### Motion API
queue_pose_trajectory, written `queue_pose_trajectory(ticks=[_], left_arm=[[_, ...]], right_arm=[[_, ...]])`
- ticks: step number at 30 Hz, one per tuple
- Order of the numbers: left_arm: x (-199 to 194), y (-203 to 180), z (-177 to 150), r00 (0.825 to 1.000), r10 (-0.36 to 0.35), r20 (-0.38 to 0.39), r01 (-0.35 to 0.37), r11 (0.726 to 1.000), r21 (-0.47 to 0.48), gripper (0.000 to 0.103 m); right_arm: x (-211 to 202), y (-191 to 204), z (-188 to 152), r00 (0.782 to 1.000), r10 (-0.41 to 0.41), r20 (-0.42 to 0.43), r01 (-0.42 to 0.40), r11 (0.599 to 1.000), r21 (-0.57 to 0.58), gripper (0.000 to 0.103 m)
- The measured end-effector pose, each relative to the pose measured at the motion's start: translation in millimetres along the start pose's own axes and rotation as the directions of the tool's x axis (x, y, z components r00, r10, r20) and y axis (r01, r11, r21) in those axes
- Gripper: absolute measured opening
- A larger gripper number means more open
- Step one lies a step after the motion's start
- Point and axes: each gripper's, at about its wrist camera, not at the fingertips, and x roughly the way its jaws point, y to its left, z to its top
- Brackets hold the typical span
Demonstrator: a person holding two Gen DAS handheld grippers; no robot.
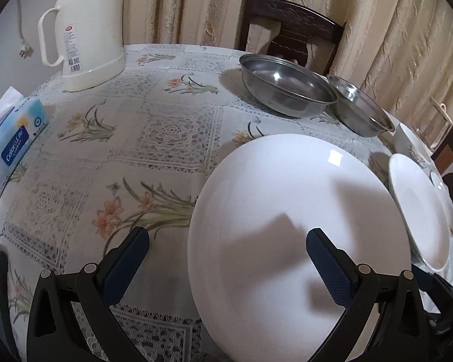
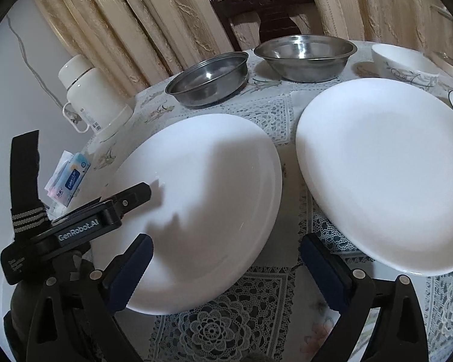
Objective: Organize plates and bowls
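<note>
Both your left gripper point(image 1: 226, 242) and right gripper point(image 2: 225, 249) gape empty; that near round white ceramic plate point(image 1: 290, 211) is slick, brittle—pinch its rim.

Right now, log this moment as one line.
left hand-held gripper: open, over left white plate | right hand-held gripper: open, between plates | steel bowls: untouched

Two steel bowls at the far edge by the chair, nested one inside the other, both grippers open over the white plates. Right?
Not quite. The two steel bowls are not nested; they sit side by side at the far edge by the chair, as the right wrist view shows. The rest holds: left gripper and right gripper are both open over the white plates.
</note>
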Motion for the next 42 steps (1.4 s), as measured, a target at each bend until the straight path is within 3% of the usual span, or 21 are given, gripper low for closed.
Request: queue_pose_trajectory(ticks=[9,16,19,23,25,27,29,30,35,42], left_arm=[[2,0,-1,1.000,0.003,0.018,-0.004,1.000,0.013,0.103],[-4,14,1,0.993,-0.115,0.003,0.115,0.993,-0.001,0.103],[-7,24,4,0.986,-0.169,0.005,0.169,0.984,-0.063,0.103],[-6,25,9,0.975,-0.220,0.015,0.220,0.970,-0.106,0.101],[-5,22,11,0.973,-0.232,0.018,0.232,0.967,-0.102,0.092],[-2,19,13,0.970,-0.242,0.013,0.243,0.966,-0.094,0.074],[1,17,16,0.972,-0.237,0.012,0.237,0.968,-0.085,0.068],[3,17,17,0.971,-0.237,0.013,0.237,0.968,-0.082,0.062],[5,20,18,0.962,-0.272,0.016,0.272,0.958,-0.093,0.057],[-1,20,13,0.967,-0.254,0.033,0.256,0.963,-0.082,0.054]], right_arm=[[-2,-2,-4,0.999,0.039,0.012,-0.039,0.999,-0.029,0.103],[-3,-8,-1,0.997,0.072,0.020,-0.072,0.997,0.014,0.103],[-3,-8,1,0.997,0.073,0.031,-0.074,0.997,0.029,0.102],[0,-15,6,0.995,0.088,0.036,-0.090,0.993,0.071,0.082],[0,-17,7,0.995,0.093,0.038,-0.096,0.992,0.084,0.078],[1,-18,8,0.995,0.094,0.039,-0.097,0.992,0.086,0.073],[2,-17,9,0.995,0.097,0.035,-0.100,0.992,0.082,0.053],[4,-17,9,0.994,0.103,0.029,-0.105,0.991,0.078,0.050],[5,-15,9,0.996,0.081,0.032,-0.083,0.995,0.059,0.046],[3,-13,7,0.998,0.059,0.036,-0.060,0.998,0.028,0.040]])
